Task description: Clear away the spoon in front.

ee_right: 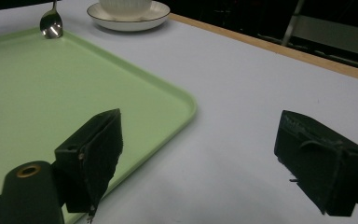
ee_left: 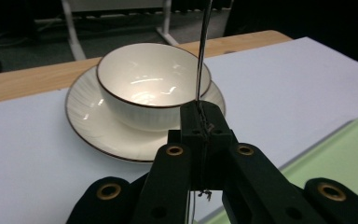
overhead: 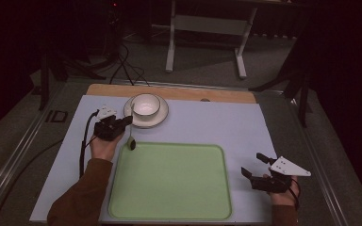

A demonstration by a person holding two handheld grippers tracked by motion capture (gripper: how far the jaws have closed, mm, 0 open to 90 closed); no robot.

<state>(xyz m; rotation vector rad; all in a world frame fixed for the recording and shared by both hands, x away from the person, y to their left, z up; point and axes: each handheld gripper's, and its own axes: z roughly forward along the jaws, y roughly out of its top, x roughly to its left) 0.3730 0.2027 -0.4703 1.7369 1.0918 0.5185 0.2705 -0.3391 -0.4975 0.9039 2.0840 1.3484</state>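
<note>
My left gripper (overhead: 128, 120) is shut on the thin handle of a metal spoon (overhead: 132, 142), whose bowl hangs down over the far left corner of the green tray (overhead: 169, 183). In the left gripper view the jaws (ee_left: 203, 112) pinch the spoon's handle (ee_left: 201, 56), which rises straight up in front of a white bowl (ee_left: 151, 79) on a white saucer (ee_left: 93, 126). The spoon's bowl (ee_right: 51, 24) hangs at the tray's far corner in the right gripper view. My right gripper (overhead: 252, 164) stands open and holds nothing, over the white mat right of the tray.
The bowl (overhead: 145, 104) and saucer (overhead: 147, 124) stand at the mat's back, just beyond my left gripper. A wooden strip (overhead: 217, 95) runs along the table's far edge. A cable (overhead: 82, 150) trails left from the left gripper. Bare white mat (ee_right: 242, 84) lies right of the tray (ee_right: 51, 93).
</note>
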